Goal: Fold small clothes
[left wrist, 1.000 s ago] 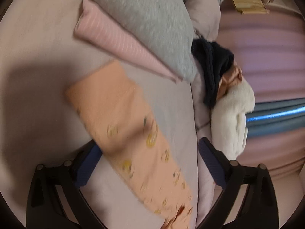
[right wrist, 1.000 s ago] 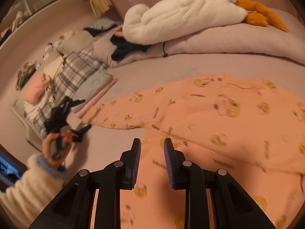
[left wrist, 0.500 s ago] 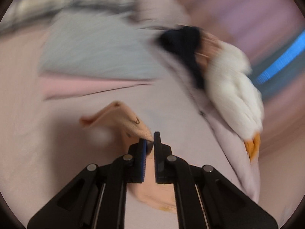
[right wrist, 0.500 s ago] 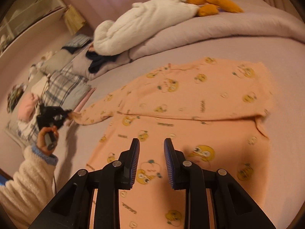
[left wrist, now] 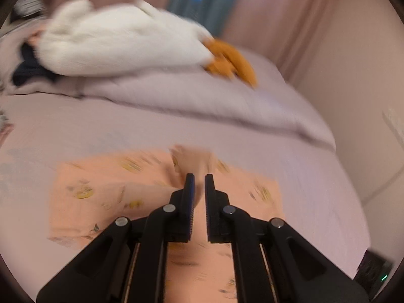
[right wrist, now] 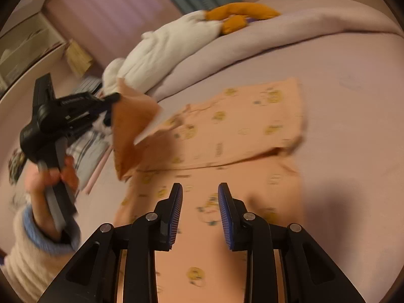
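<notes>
Peach garment (right wrist: 227, 136) with yellow cartoon prints, spread on the near part of the bed (right wrist: 353, 101), far half already doubled toward the near half. Thin, soft knit by the look of it: light, limp, no stiffness, likely to sag and crease wherever unsupported, not slippery on ribbed pads. 1 loose end, probably a sleeve (right wrist: 131, 126), lifted off the sheet at the left and hanging in a slack triangle.

Left gripper (right wrist: 115, 99) pinched on that sleeve tip, jaws nearly together with cloth between them, seen also in the left wrist view (left wrist: 199, 192). Right gripper (right wrist: 199, 202) hovering above the near half, jaws parted by a moderate gap, nothing held.

Best hold judged to be hems, cuffs or corners, where doubled cloth gives the pads something to bite; a second pinch at the near edge would stop the body dragging.

Beyond the garment: lilac duvet (right wrist: 303, 25) rolled along the far side, white plush goose (right wrist: 164, 48) lying on it, folded laundry (right wrist: 85, 149) at the left.
</notes>
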`<action>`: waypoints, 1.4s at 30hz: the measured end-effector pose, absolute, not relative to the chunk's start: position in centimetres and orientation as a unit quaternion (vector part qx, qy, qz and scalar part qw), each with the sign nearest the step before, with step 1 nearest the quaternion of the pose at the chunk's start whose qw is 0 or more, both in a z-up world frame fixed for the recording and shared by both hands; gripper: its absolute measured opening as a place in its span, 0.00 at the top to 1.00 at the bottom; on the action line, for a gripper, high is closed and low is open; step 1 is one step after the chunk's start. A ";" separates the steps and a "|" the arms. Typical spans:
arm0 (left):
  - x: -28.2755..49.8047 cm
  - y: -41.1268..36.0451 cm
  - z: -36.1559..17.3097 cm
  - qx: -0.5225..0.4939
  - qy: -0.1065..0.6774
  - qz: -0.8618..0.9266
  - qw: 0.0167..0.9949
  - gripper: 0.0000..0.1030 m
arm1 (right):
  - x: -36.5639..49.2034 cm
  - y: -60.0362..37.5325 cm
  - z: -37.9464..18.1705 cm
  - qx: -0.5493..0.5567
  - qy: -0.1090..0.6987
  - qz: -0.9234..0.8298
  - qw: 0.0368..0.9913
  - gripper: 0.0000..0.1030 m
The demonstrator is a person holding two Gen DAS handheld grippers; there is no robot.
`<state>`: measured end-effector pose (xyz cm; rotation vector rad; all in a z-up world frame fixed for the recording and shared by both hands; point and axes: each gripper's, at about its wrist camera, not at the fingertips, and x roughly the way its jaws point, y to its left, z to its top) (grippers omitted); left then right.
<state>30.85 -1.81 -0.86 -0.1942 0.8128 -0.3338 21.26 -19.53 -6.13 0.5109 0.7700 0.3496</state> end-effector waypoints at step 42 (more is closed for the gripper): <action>18.2 18.7 -9.1 -0.262 0.459 -0.055 0.847 0.24 | 34.1 -14.1 -13.6 0.531 0.422 0.108 0.727 0.77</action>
